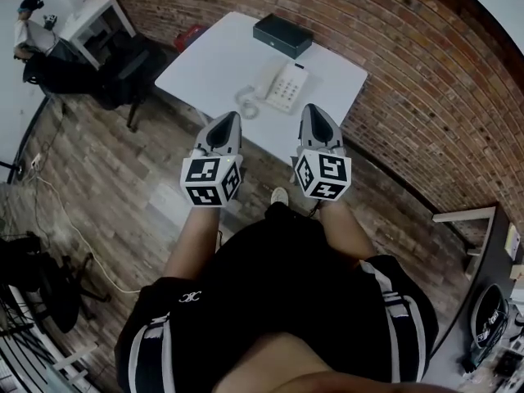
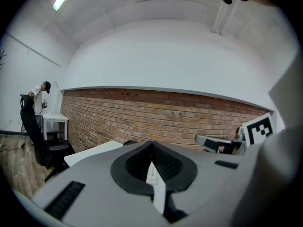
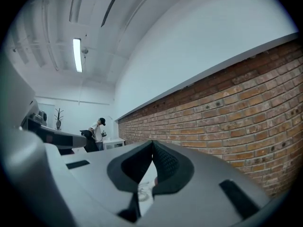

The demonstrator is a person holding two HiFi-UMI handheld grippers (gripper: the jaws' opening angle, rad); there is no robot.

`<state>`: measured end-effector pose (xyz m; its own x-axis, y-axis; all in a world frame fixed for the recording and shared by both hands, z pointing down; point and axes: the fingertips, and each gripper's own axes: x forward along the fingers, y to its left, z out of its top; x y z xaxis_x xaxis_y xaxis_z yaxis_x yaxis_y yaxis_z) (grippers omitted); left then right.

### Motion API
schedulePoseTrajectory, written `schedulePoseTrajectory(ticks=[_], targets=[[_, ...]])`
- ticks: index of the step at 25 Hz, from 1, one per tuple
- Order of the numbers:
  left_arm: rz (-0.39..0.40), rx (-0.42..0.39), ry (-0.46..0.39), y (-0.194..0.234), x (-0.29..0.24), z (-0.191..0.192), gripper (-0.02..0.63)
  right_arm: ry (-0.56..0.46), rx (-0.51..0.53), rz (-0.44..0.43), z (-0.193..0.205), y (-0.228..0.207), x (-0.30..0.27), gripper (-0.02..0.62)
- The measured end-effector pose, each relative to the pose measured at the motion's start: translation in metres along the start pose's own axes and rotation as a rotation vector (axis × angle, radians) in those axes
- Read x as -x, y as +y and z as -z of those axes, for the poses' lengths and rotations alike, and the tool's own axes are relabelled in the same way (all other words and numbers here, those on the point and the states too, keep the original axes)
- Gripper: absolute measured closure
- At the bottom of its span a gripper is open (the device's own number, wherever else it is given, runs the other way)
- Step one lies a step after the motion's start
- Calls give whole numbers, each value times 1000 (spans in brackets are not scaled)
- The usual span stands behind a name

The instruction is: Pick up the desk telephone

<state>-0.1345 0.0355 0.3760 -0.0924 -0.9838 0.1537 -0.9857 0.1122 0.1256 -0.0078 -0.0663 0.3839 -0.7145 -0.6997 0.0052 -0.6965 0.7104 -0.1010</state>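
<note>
A white desk telephone (image 1: 280,86) with a coiled cord lies on the white table (image 1: 221,56) in the head view, near the table's front edge. My left gripper (image 1: 232,118) and right gripper (image 1: 309,110) are held side by side over the floor just short of that edge, both pointing at the phone. Each is shut with nothing between its jaws. In the left gripper view a sliver of the phone (image 2: 151,171) shows through the jaw gap. The right gripper view shows the cord (image 3: 143,193) the same way.
A dark flat box (image 1: 283,35) lies at the table's far side by the brick wall (image 1: 409,80). A black office chair (image 1: 123,72) stands left of the table beside a second white desk (image 1: 86,15), where a person (image 1: 23,35) is. Wooden floor lies under me.
</note>
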Motion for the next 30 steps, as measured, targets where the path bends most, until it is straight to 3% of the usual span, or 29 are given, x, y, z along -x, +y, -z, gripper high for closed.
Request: schedulePoseTrajectory(ticks=[18,30], targets=[[-63,-37,127,24,-174,-8,604,109,-73,-70,27,-91,-149,597],[46,-64,190,22,-233,6,604,178,-140,-16,55,-121,-173,597]])
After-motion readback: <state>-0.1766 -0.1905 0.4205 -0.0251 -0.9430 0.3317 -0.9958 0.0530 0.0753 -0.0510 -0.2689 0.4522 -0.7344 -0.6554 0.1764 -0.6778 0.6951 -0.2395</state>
